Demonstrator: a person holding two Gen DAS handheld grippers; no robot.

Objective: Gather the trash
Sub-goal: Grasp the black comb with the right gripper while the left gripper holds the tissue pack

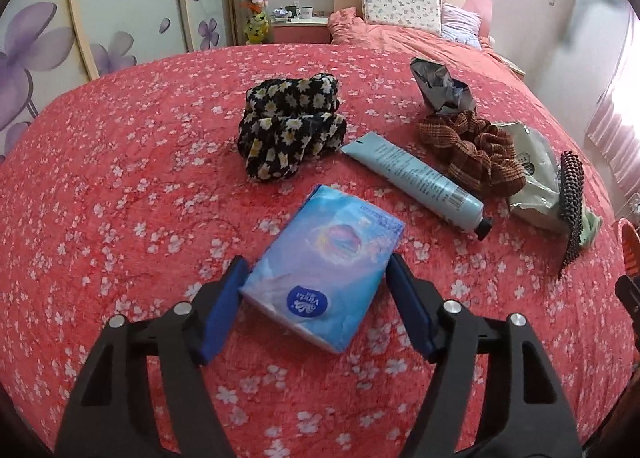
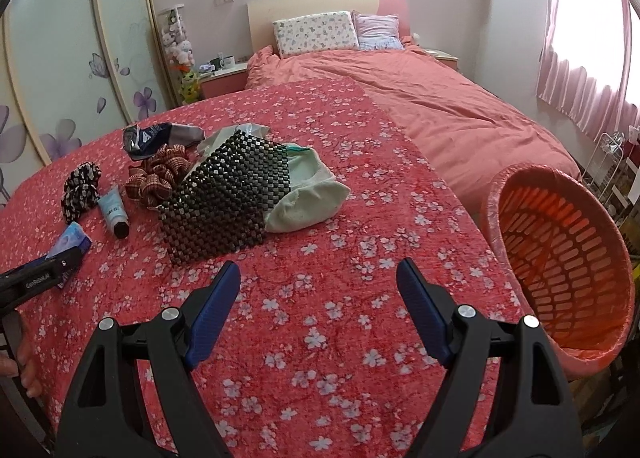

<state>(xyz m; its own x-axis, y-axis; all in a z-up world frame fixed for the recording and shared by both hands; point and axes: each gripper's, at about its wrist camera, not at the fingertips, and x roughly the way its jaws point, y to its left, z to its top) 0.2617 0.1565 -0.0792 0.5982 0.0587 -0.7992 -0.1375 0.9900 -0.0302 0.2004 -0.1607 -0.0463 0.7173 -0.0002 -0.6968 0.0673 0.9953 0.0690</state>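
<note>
The left gripper has its jaws spread around the tissue pack near the bed's front edge, so close them squarely on its long sides before lifting, while the right gripper hangs spread and empty beside the basket.

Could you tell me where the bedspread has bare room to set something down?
The widest free patch lies between the beaded mat and the orange basket, under the right gripper. Left of the tissue pack is bare too. It is crowded around the tube and brown scrunchie.
</note>
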